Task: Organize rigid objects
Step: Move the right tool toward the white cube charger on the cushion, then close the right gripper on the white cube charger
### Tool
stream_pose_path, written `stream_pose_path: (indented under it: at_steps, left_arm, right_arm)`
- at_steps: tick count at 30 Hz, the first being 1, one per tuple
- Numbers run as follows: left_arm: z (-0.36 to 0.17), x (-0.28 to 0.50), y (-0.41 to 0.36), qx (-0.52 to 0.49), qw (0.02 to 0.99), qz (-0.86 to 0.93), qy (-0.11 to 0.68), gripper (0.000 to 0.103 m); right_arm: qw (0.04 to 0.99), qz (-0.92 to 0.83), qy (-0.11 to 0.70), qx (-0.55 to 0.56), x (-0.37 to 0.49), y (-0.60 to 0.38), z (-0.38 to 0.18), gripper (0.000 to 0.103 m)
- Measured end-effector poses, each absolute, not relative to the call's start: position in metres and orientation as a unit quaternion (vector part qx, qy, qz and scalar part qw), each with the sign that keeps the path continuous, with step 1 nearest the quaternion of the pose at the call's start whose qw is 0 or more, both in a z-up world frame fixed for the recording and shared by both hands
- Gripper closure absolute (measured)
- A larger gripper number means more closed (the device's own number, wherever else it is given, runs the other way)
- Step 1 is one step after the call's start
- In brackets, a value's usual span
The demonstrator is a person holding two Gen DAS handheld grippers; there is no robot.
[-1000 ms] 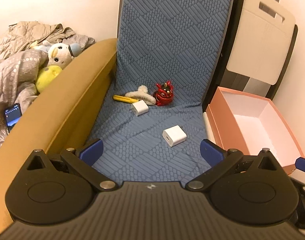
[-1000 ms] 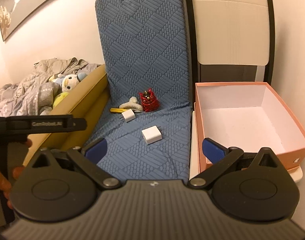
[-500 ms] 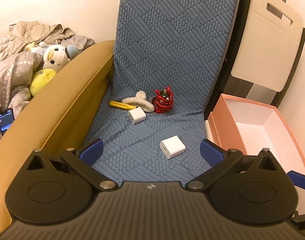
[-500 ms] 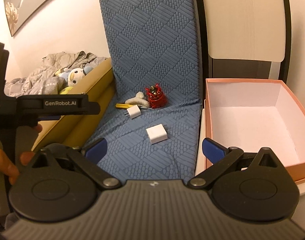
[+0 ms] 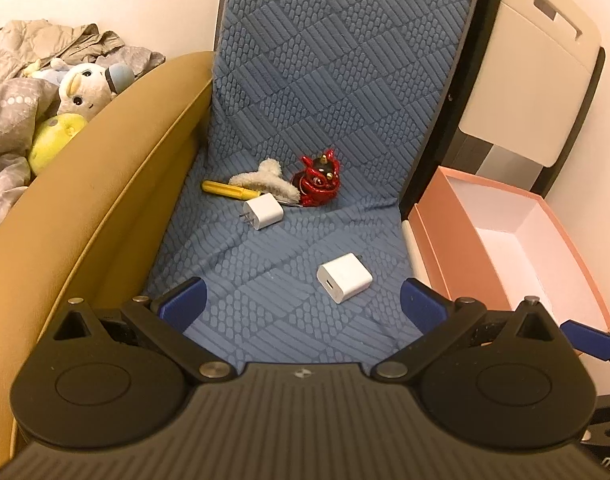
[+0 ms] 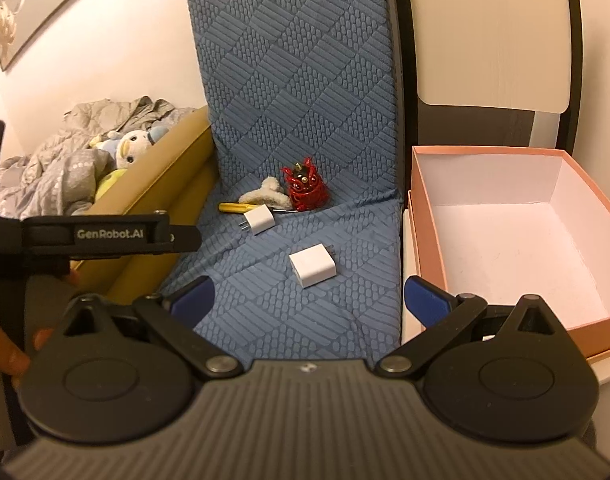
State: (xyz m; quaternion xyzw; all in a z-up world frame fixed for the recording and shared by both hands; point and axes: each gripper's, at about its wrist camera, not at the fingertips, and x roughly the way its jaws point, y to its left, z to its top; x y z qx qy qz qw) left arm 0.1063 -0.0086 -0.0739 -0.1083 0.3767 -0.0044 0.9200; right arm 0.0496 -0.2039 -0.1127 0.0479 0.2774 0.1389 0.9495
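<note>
On the blue seat cushion point(image 5: 265, 280) lie a near white charger point(image 5: 344, 277) point(image 6: 313, 265), a far white charger with prongs point(image 5: 263, 211) point(image 6: 258, 219), a yellow stick point(image 5: 223, 189) point(image 6: 231, 207), a fluffy cream hair clip point(image 5: 265, 179) point(image 6: 265, 196) and a red figurine point(image 5: 319, 184) point(image 6: 304, 189). An open pink box point(image 5: 517, 248) point(image 6: 505, 240) stands to the right, with nothing visible inside. My left gripper point(image 5: 301, 304) and right gripper point(image 6: 309, 298) are both open and empty, just short of the near charger.
A tan padded armrest point(image 5: 85, 200) borders the seat on the left. Bedding with plush toys point(image 5: 77, 100) lies beyond it. A folded beige table point(image 5: 537, 80) leans behind the box. The left gripper's body point(image 6: 105, 234) crosses the right view's left side.
Both grippers have moved forward toward the seat; the chargers and box appear larger and closer. Nothing on the seat has moved.
</note>
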Motion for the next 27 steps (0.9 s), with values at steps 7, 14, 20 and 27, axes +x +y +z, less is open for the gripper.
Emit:
stream_pose_path:
  at_steps: [7,14,20,27]
  left_arm:
    - [-0.075,0.122,0.008,-0.121,0.917,-0.009,0.379,0.0]
    - [-0.076,0.125,0.011,-0.129,0.921,-0.006,0.368,0.0]
    - [-0.078,0.118,0.001,-0.118,0.923,-0.012,0.367,0.0]
    - [-0.081,0.118,-0.007,-0.122,0.922,-0.01,0.366,0.0]
  right_arm:
    - [0.948,0.132,0.289,0.034,0.068,-0.19,-0.114,0.001]
    - [0.948,0.131,0.29,0.023,0.072,-0.185,-0.121,0.001]
    - [0.946,0.135,0.293,0.019,0.068,-0.183,-0.129,0.002]
    - [0.947,0.138,0.289,0.019,0.063,-0.188,-0.129,0.002]
